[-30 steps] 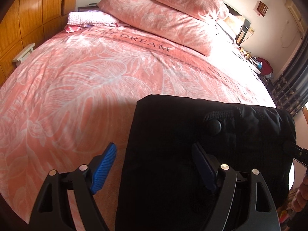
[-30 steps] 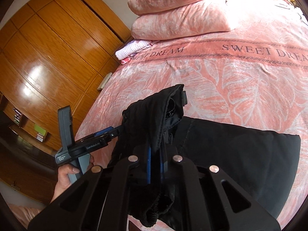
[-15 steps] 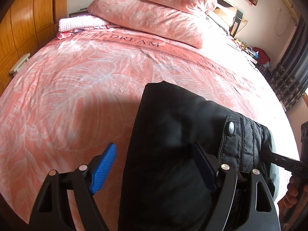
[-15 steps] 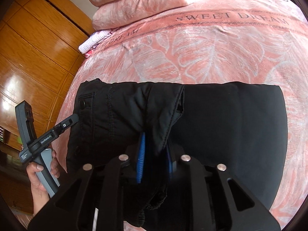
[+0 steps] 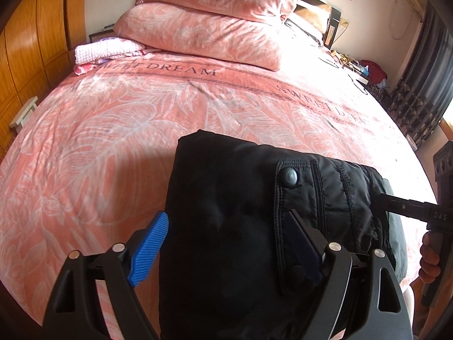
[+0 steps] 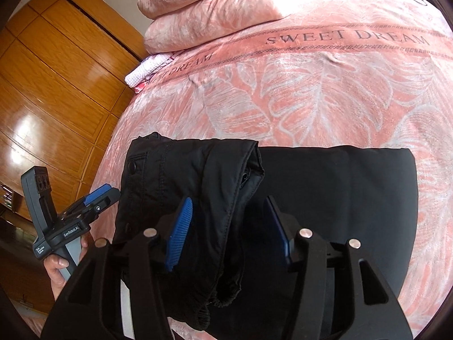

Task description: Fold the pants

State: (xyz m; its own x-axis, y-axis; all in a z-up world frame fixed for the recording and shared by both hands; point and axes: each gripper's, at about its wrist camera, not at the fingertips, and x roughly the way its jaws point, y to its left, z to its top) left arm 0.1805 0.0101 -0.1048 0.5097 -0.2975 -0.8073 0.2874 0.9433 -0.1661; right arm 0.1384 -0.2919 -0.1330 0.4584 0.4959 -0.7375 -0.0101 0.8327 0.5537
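Observation:
Black pants (image 5: 240,212) lie folded on the pink bed near its front edge, also in the right wrist view (image 6: 339,198). The waistband end with a snap button (image 5: 288,177) lies on top of the folded legs. My left gripper (image 5: 226,243) is open, its jaws standing on either side of the pants' left part. My right gripper (image 6: 229,235) is open, with the bunched waistband fold (image 6: 220,187) lying loose between its jaws. Each gripper shows in the other's view, the left (image 6: 96,201) and the right (image 5: 407,206).
The pink leaf-print bedspread (image 5: 113,130) covers the bed. Two pink pillows (image 5: 203,31) lie at the headboard, a folded white and pink cloth (image 5: 104,52) beside them. A wooden wardrobe (image 6: 51,85) stands along the left. A cluttered nightstand (image 5: 365,70) and dark curtains stand far right.
My right gripper has opened and let go of the waistband fold, which now rests on the folded legs. The waistband end was lowered onto the pants. My left gripper stayed open.

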